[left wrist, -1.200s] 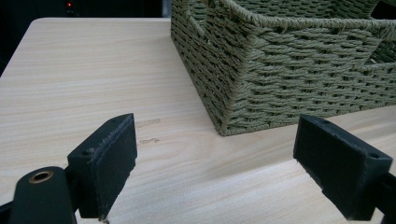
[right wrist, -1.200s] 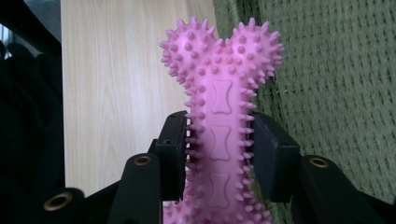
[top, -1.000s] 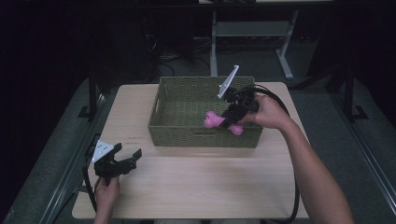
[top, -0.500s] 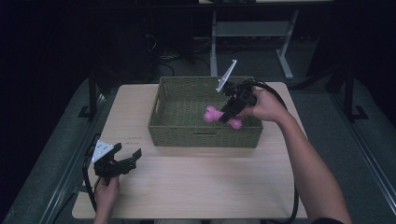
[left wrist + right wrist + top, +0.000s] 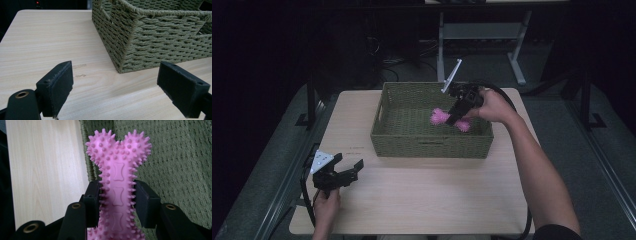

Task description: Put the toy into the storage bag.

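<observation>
While the right gripper (image 5: 455, 116) clamps the pink spiked bone toy (image 5: 117, 185) by its shaft, the toy hangs over the woven basket (image 5: 412, 140), near its right wall. Its long axis runs straight along the jaws — knobbed end pointing away. The left gripper (image 5: 348, 172) rests well apart on the table (image 5: 427, 200), jaws wide, nothing between them.

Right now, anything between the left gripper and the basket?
No. The high view shows bare table between the left gripper and the woven basket.
</observation>
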The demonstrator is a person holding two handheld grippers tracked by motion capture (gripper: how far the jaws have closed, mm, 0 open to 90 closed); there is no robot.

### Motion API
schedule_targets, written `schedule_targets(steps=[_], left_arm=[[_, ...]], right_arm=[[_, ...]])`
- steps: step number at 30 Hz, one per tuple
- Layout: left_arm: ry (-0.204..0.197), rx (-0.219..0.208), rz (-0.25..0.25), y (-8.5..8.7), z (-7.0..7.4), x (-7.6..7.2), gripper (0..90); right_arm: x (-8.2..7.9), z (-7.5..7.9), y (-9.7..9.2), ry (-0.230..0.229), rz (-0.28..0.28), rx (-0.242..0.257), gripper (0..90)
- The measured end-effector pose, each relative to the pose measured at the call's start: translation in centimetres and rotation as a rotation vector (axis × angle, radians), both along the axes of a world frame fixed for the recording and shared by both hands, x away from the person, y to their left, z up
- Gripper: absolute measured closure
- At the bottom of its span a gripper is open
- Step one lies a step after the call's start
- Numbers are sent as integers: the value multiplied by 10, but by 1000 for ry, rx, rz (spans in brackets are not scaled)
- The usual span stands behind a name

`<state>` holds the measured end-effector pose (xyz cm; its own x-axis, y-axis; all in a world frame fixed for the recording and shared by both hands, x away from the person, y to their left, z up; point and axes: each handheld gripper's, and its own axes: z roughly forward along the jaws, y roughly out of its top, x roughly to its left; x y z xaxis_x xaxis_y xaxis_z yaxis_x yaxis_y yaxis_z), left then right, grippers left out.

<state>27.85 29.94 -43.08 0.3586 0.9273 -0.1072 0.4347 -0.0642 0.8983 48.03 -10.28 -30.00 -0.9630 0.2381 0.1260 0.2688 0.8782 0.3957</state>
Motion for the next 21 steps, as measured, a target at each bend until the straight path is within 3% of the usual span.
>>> schedule_targets(steps=[21], left_arm=[[-2, -1, 0, 1, 0, 0, 130]], right_arm=[[18, -28, 4, 35, -8, -33, 579]])
